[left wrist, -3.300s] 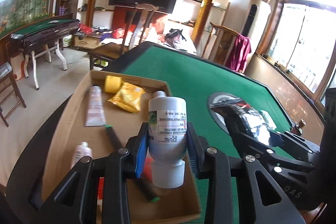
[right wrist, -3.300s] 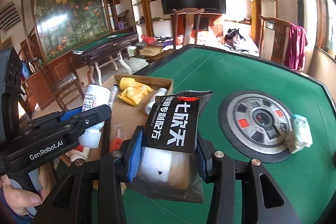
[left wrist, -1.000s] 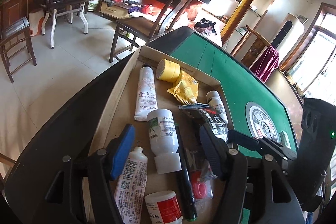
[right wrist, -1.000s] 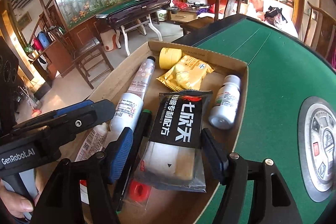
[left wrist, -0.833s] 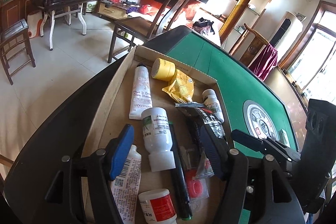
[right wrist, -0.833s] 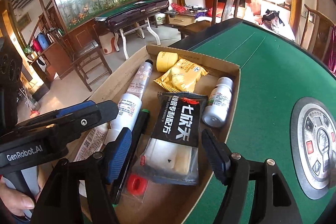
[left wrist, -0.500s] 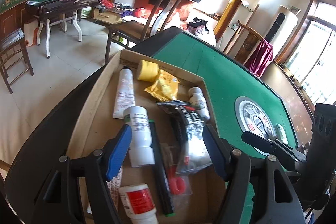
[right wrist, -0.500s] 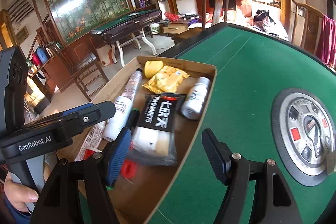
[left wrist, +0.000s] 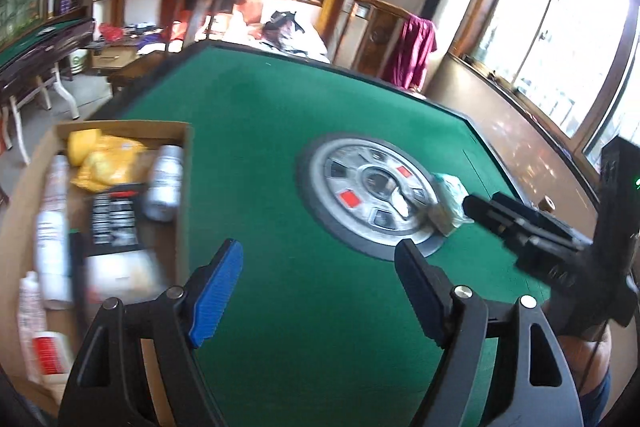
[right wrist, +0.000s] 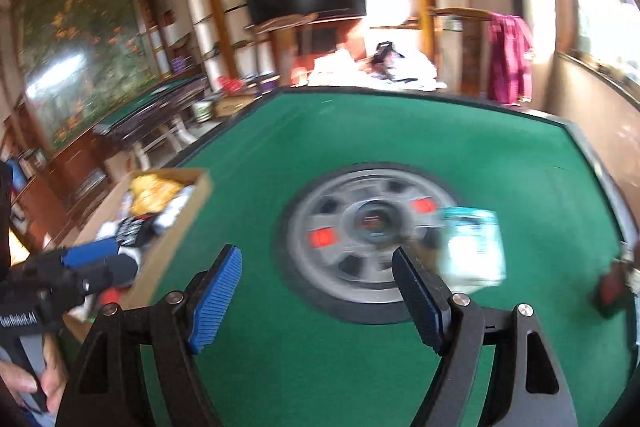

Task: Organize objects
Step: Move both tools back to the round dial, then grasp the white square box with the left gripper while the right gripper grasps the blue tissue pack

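Note:
A cardboard box [left wrist: 182,187] at the table's left edge holds a white bottle [left wrist: 50,247], a black packet [left wrist: 114,223], a yellow pouch [left wrist: 106,167], a small bottle [left wrist: 164,183] and tubes. It also shows in the right wrist view [right wrist: 176,231]. A teal and white tissue pack [right wrist: 474,247] lies at the right rim of the round grey centre panel [right wrist: 352,267]; it shows in the left wrist view too [left wrist: 450,197]. My left gripper [left wrist: 320,291] is open and empty above the felt. My right gripper [right wrist: 318,291] is open and empty, the pack just beyond its right finger.
The green felt table [left wrist: 260,131] has a dark raised rim. A small dark red object [right wrist: 612,289] sits at the table's right edge. Chairs, a second table and shelves stand behind. Both views are motion blurred.
Both grippers let go of the white bottle and the black packet in the box, then swung right out of the box to above the felt, towards the centre panel and tissue pack.

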`<state>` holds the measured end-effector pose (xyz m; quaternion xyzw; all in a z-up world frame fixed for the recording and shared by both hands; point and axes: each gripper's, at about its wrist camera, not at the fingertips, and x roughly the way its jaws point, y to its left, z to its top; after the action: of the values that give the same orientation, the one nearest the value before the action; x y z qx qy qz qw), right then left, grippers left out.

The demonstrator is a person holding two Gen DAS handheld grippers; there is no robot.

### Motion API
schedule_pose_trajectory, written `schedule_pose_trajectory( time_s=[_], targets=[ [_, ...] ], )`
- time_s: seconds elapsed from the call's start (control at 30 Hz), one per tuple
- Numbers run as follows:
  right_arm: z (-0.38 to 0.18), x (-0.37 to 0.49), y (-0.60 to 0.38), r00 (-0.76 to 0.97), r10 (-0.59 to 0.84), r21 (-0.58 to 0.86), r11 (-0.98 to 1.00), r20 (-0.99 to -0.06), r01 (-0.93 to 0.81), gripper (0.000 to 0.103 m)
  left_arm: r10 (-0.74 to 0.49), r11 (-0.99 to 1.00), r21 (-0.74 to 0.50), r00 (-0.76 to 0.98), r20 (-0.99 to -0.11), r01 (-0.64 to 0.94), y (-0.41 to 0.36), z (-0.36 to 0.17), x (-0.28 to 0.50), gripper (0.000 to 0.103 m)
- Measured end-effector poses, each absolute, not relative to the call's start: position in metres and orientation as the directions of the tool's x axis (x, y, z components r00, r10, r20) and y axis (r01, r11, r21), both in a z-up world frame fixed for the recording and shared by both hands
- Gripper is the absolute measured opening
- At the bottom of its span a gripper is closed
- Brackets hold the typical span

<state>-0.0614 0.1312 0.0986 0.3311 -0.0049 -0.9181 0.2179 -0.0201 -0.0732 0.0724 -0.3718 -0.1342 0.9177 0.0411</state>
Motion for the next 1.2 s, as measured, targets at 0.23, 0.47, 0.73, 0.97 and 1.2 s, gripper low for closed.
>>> schedule_pose_trajectory(
  time_s=[0.23, 0.47, 0.73, 0.97, 1.2],
  targets=[
    [0.079, -0.107, 0.197, -0.696, -0.289, 0.179, -0.957, -0.657, 0.229, 0.086, 0.2, -0.961, -0.277, -0.647, -0.736, 0.019, -0.014, 0.022, -0.085, 0.077],
    [0.065, -0.135, 0.182, -0.673, -0.23, 0.095, -0.968, -0.703, 0.231, 0.086, 0.188, -0.972, -0.234, -0.642, -0.744, -0.014, -0.016, 0.009, -0.082, 0.077],
    [0.043, -0.157, 0.165, -0.645, -0.163, 0.007, -0.971, -0.747, 0.238, 0.079, 0.19, -0.971, -0.24, -0.645, -0.74, -0.011, -0.018, 0.013, -0.082, 0.078],
    [0.05, -0.148, 0.183, -0.646, -0.211, 0.074, -0.97, -0.734, 0.232, 0.051, 0.209, -0.97, -0.238, -0.636, -0.742, -0.042, -0.012, 0.012, -0.082, 0.078],
    [0.08, -0.11, 0.217, -0.691, -0.274, 0.16, -0.961, -0.669, 0.226, 0.052, 0.302, -0.949, -0.294, -0.604, -0.738, -0.115, 0.004, 0.017, -0.085, 0.078]
  ],
)
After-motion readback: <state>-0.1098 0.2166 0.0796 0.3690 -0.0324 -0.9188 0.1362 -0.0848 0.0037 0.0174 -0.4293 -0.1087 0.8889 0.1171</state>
